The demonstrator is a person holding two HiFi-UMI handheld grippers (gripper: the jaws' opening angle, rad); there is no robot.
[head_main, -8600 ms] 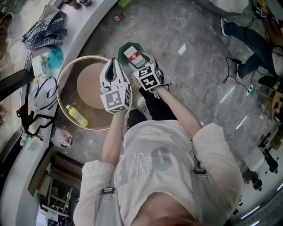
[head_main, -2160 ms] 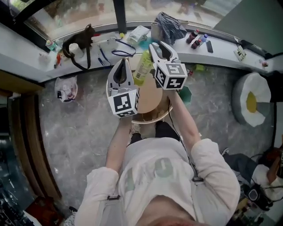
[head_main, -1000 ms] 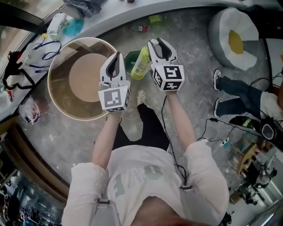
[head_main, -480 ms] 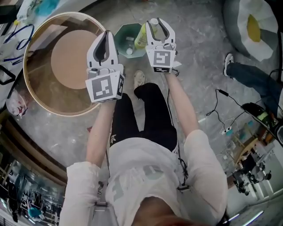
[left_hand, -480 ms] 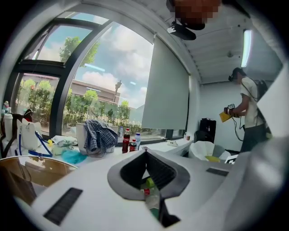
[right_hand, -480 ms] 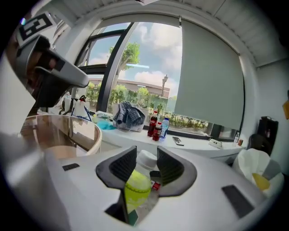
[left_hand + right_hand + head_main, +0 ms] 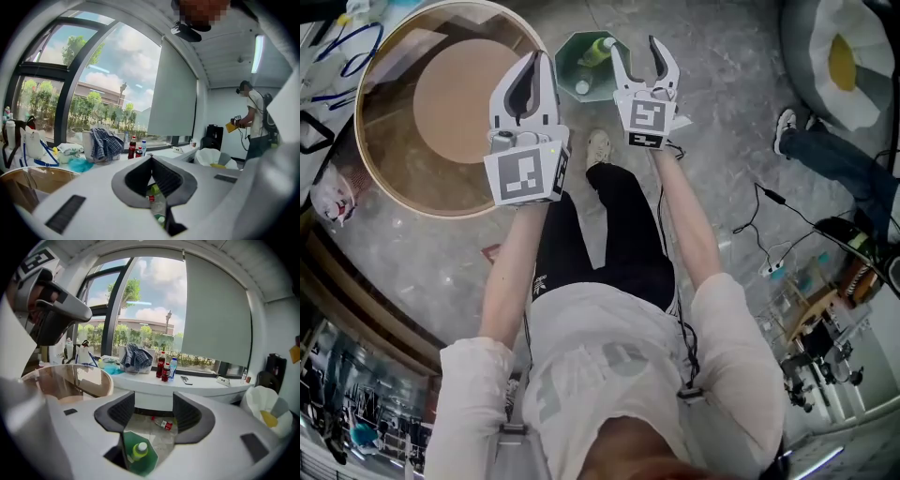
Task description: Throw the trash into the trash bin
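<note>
A green trash bin (image 7: 581,56) stands on the floor ahead of me. A yellow-green bottle (image 7: 598,51) with a white cap lies inside it. My right gripper (image 7: 635,47) hangs just right of the bin's mouth; its jaws have just been opening and nothing is between them. In the right gripper view the bin (image 7: 149,466) and the bottle (image 7: 138,451) sit below my right gripper (image 7: 154,412). My left gripper (image 7: 536,60) hovers left of the bin by the table's rim, shut and empty. The left gripper view shows my left gripper (image 7: 151,161) with its tips together.
A round glass-topped table (image 7: 375,159) fills the left. A red-labelled bottle (image 7: 164,424) lies on the floor past the bin. A curved window ledge (image 7: 197,386) carries bottles and cloth. An egg-pattern beanbag (image 7: 839,56), a seated person's legs (image 7: 830,155) and floor cables (image 7: 769,267) are to the right.
The yellow-green bottle has left the right gripper and now lies in the green bin. The right jaws have spread apart. Both grippers have sunk lower toward the bin.
</note>
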